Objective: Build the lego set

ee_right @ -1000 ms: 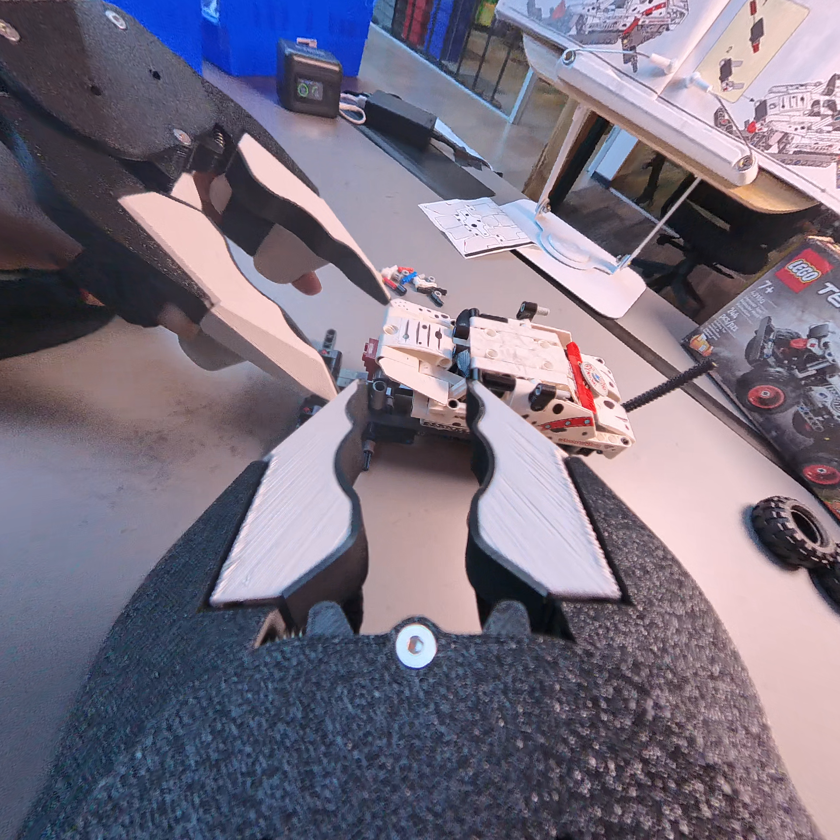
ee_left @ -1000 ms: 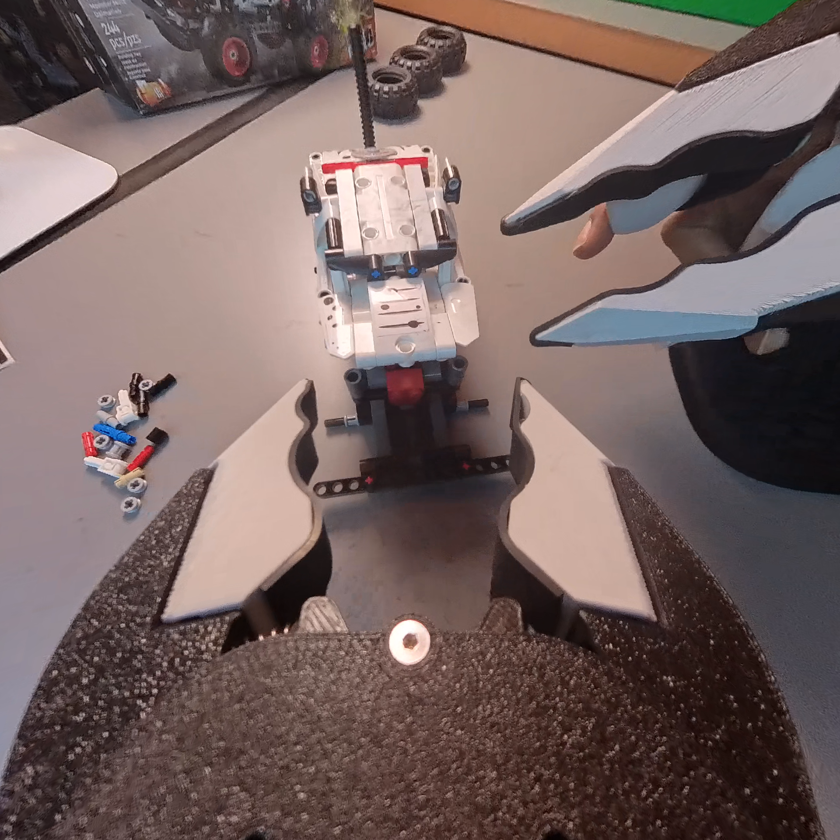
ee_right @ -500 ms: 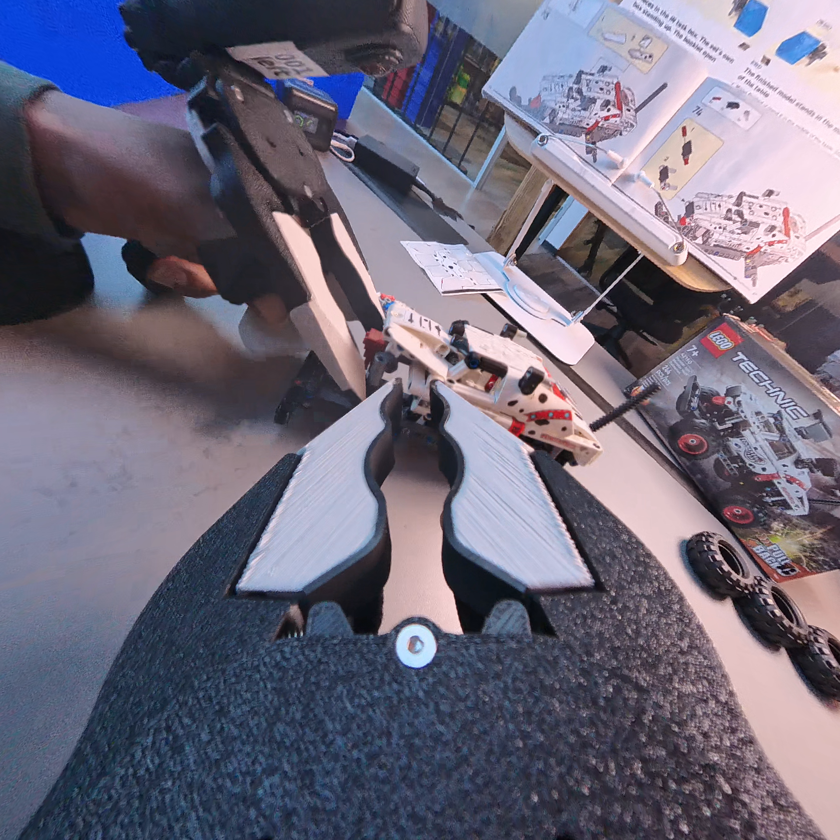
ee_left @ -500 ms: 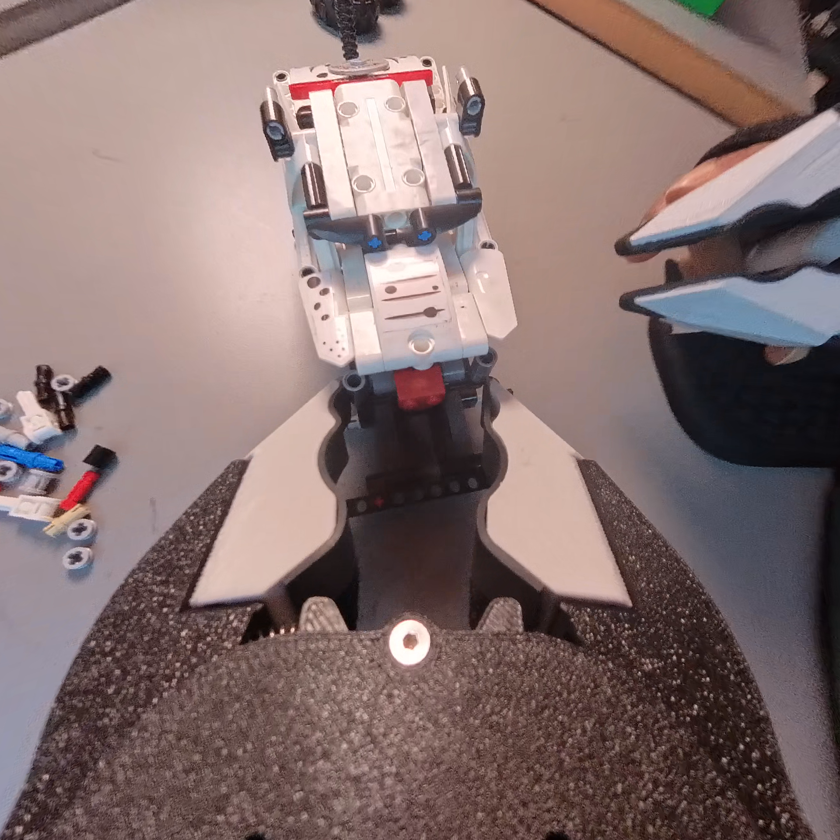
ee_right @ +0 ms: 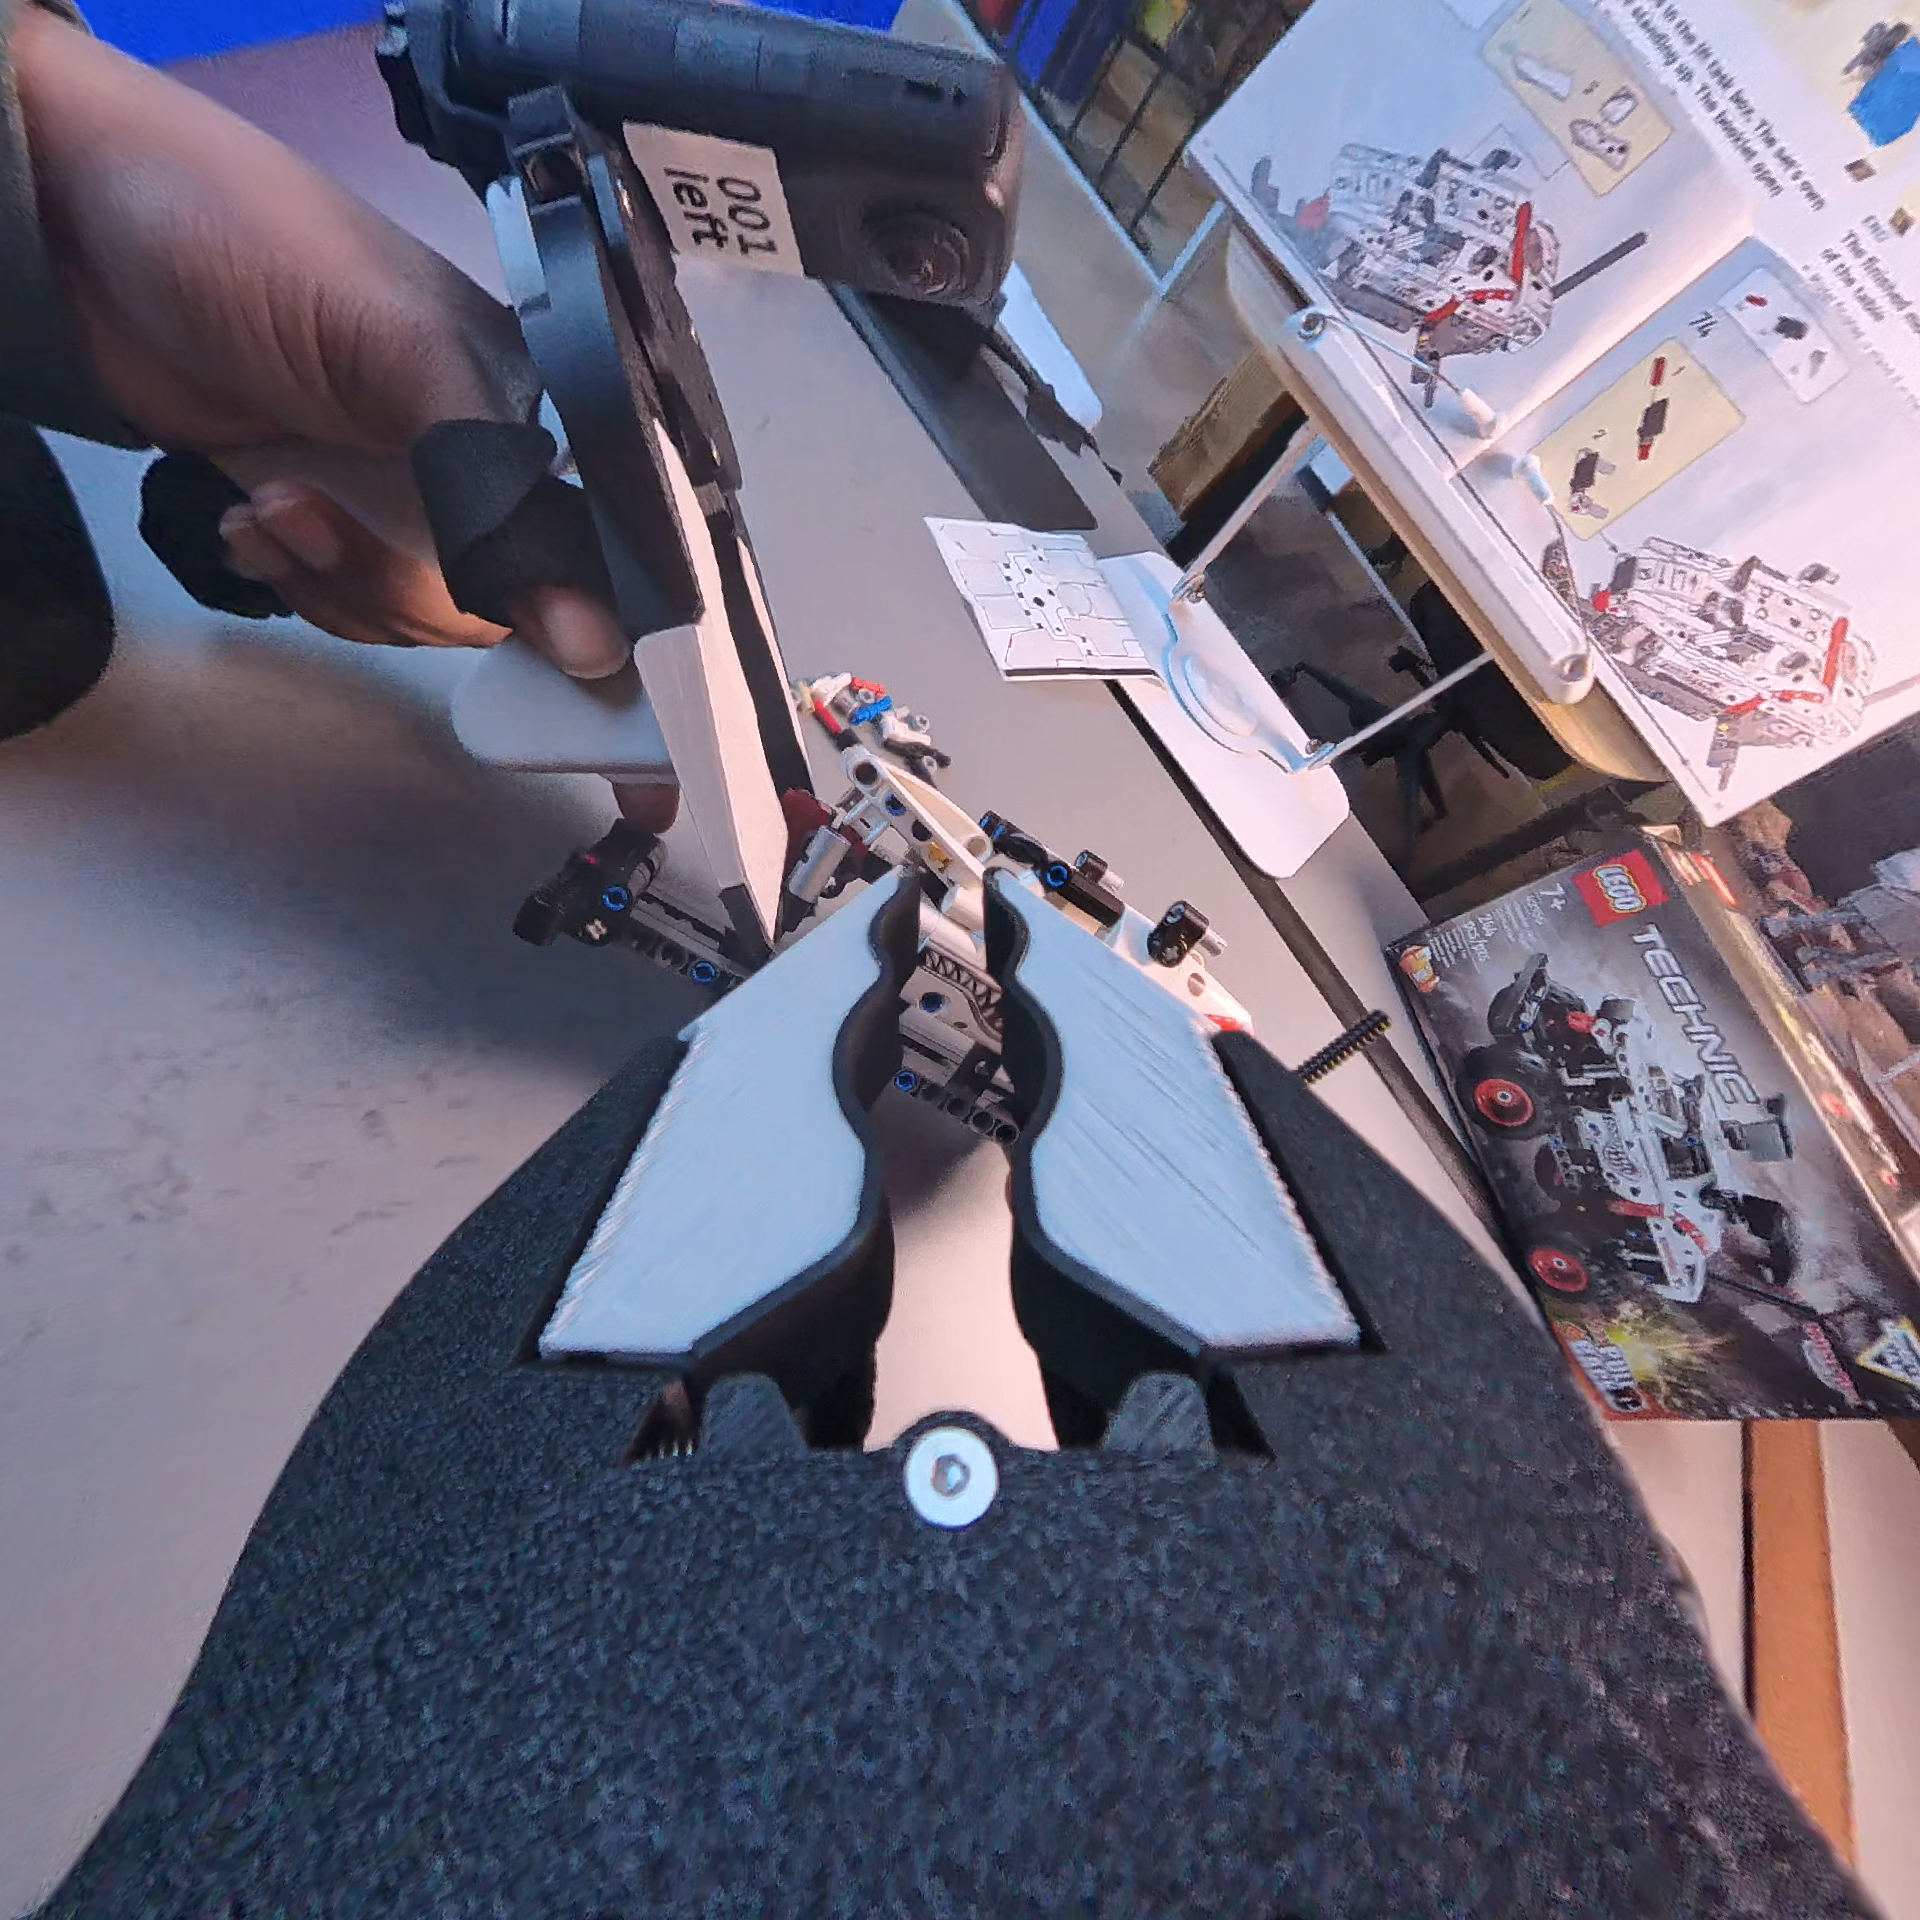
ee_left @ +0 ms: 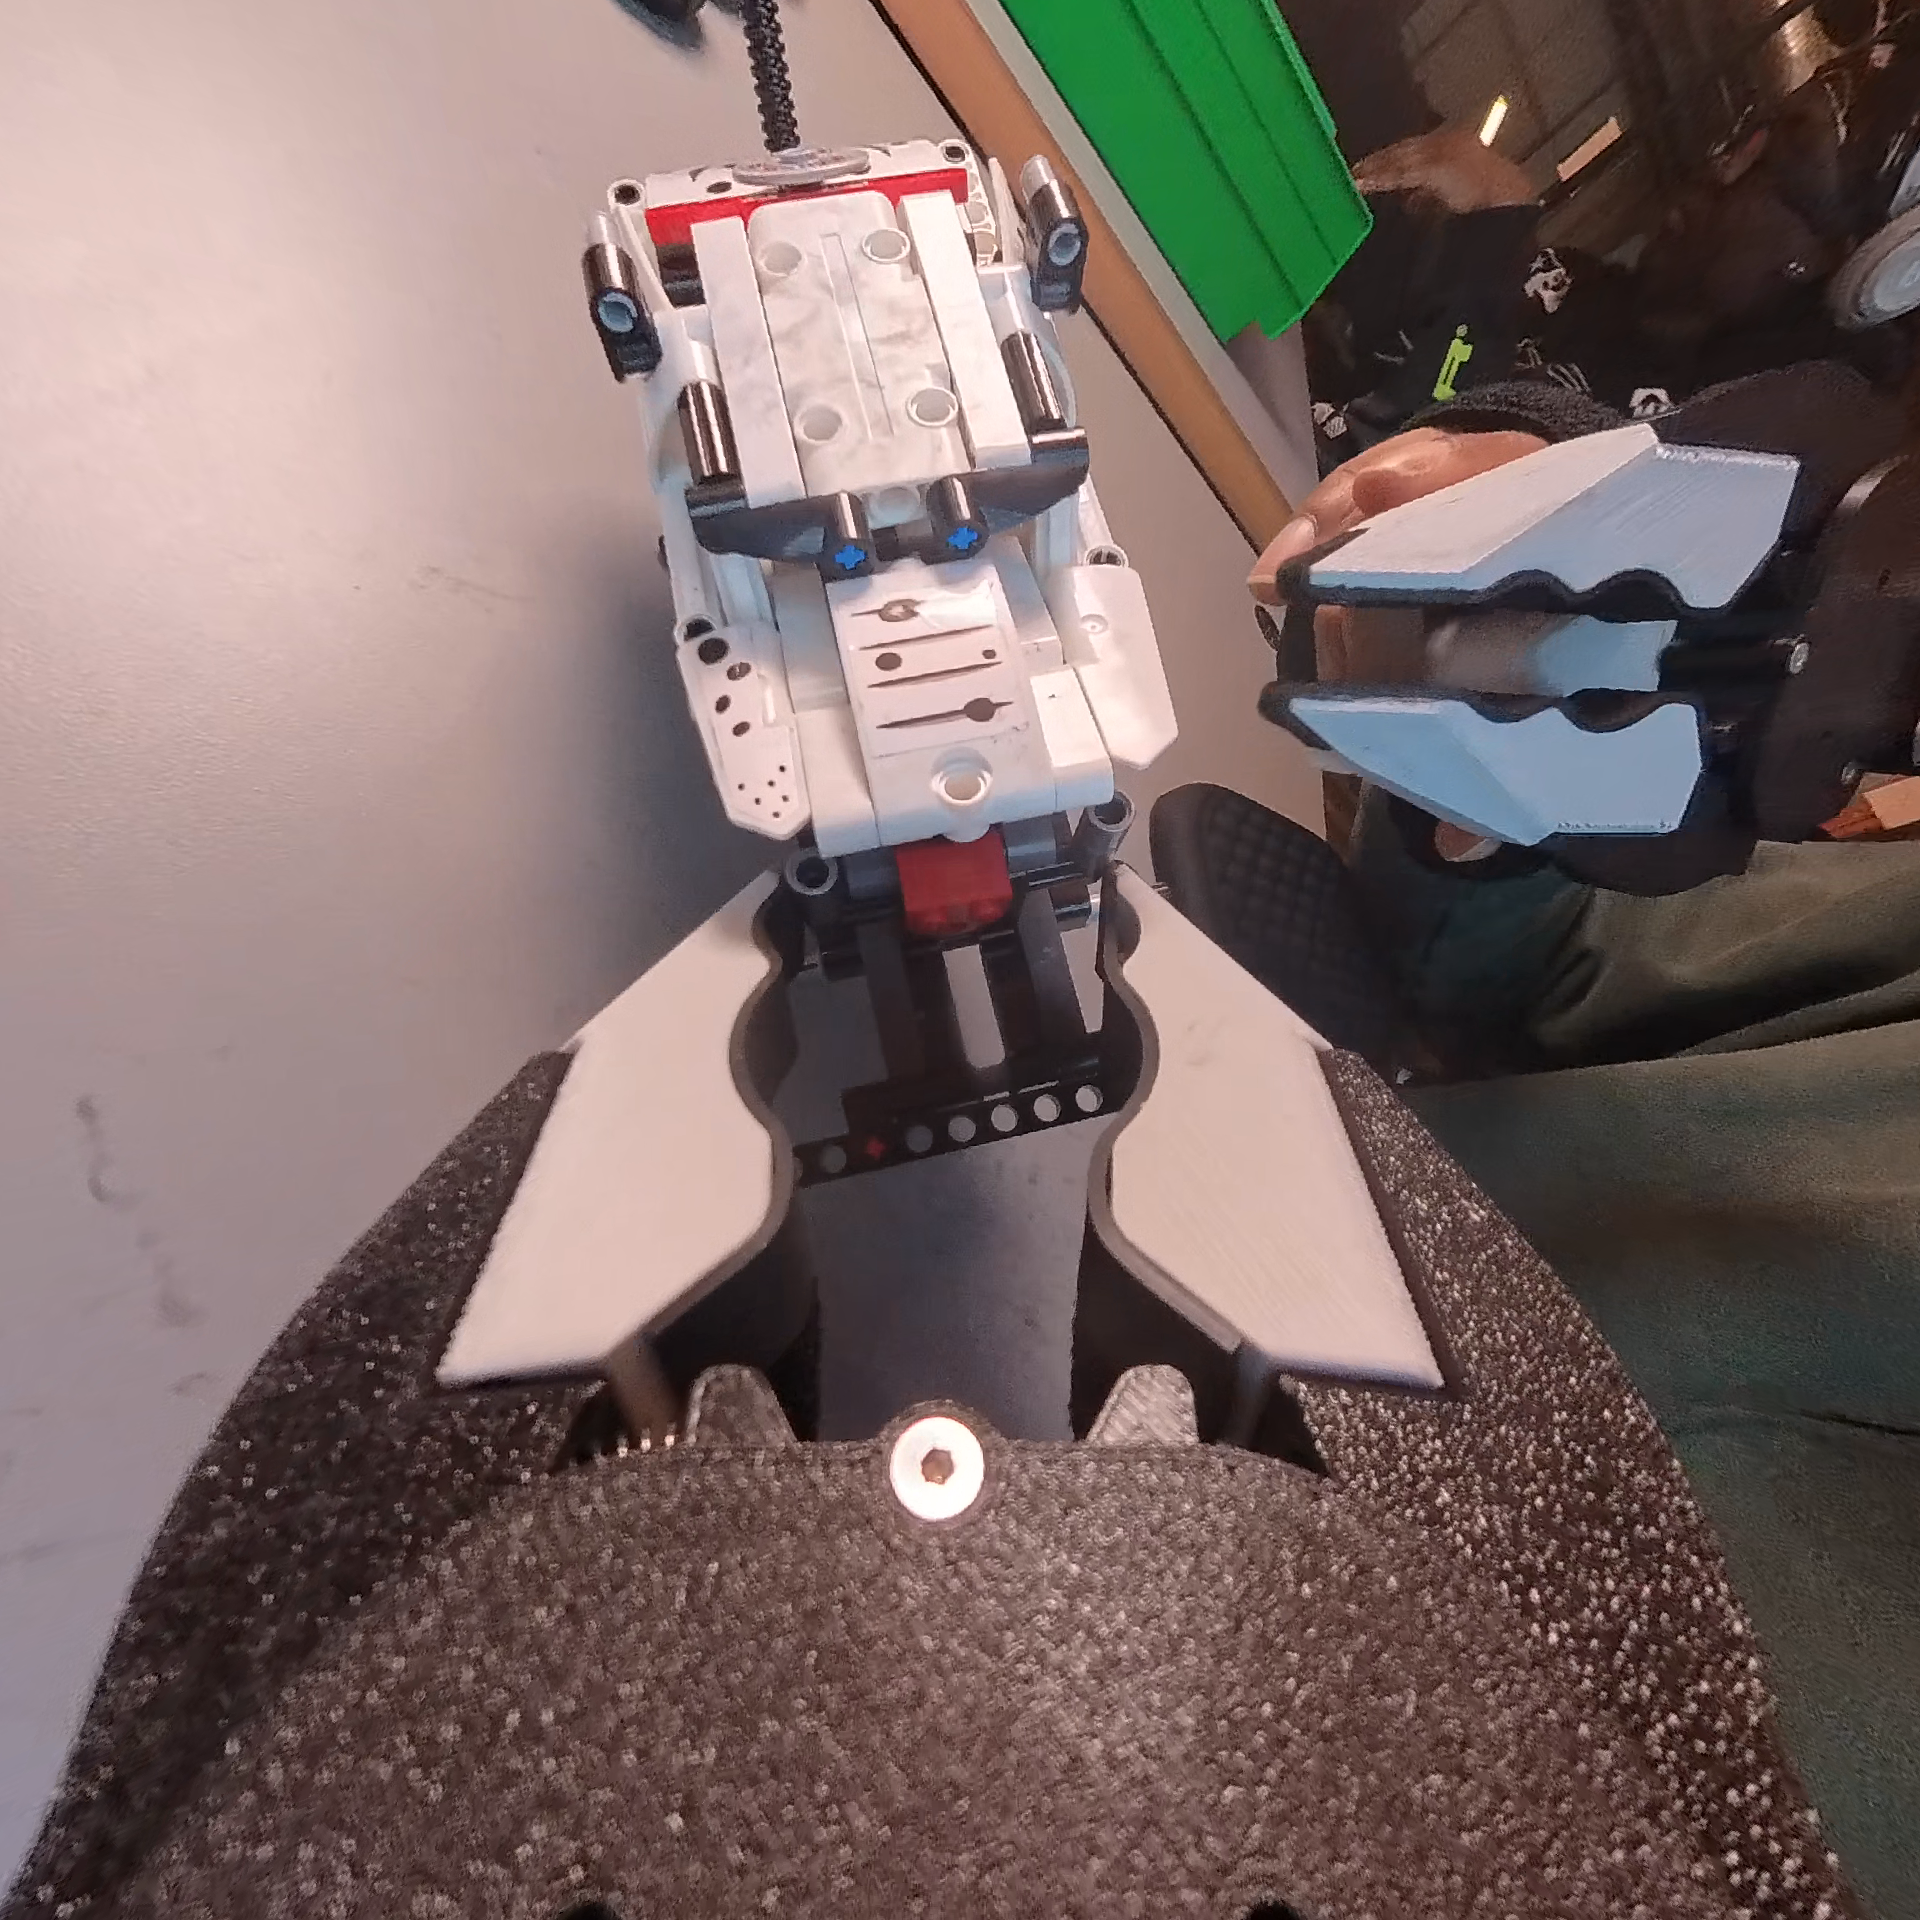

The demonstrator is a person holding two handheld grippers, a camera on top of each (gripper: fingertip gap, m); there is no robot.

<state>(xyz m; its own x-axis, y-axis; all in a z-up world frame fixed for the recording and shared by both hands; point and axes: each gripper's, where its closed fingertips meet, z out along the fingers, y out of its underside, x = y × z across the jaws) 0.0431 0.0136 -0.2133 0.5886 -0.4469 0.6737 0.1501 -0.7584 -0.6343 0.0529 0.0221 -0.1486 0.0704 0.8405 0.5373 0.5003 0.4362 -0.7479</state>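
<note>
One grip carries the whole truck [ee_left: 883,540] right now: your left gripper [ee_left: 940,894] is pinched on the black frame at its near end, so the white body juts out ahead of the fingertips, tilted up off the table [ee_left: 260,623]. Your right gripper [ee_right: 940,899], nearly pressed together with nothing between its fingers, sits just beside the truck's flank; nudge it and the body could twist on that narrow frame, slip out, or shed loosely seated pieces, such as the black rod [ee_left: 769,73] at its far end
</note>
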